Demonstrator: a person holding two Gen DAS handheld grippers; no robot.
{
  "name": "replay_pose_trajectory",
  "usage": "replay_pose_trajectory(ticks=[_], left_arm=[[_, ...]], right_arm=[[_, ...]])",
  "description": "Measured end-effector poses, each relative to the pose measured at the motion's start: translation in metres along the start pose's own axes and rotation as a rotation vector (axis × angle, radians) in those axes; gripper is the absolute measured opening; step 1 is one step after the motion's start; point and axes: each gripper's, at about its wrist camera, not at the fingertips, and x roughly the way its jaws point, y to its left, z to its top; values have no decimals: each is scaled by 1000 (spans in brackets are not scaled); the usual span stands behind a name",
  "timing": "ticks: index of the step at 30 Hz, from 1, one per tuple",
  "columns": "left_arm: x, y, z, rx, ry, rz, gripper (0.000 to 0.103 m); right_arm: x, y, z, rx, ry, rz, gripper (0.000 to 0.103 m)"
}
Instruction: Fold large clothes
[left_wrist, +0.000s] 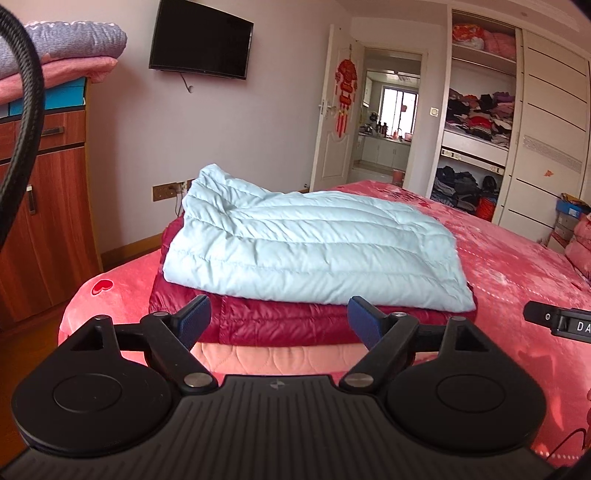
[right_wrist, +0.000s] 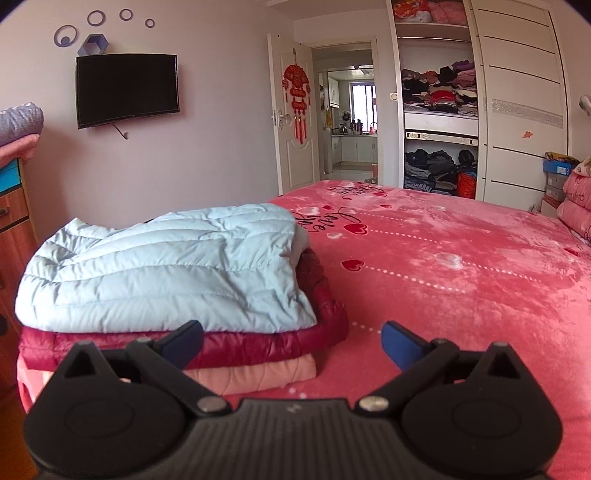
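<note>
I see a black television mounted on the pale wall, purple ring decorations above it. A white door stands open, a red knot ornament hanging on it. An open wardrobe shows shelves of piled garments. A wooden cabinet stands at left.

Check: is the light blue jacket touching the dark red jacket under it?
Touching. The right wrist view shows the light blue jacket lying flat on the dark red jacket, its lower edge resting along the red one with no gap.
</note>
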Motion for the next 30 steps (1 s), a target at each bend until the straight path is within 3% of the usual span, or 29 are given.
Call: replay_pose_trajectory(ticks=[7, 11, 18, 30], left_arm=[[-43, -14, -16, 37, 45, -23, 103], [-67, -15, -21, 51, 31, -5, 103], [-113, -22, -25, 80, -24, 26, 103], [-144, -18, -19, 73, -73, 52, 103]], right_arm=[[-61, 12, -27, 49, 23, 31, 102], [-89, 22, -35, 39, 28, 39, 102], [-130, 35, -31, 26, -27, 43, 102], [-174, 50, -16, 11, -102, 57, 102]])
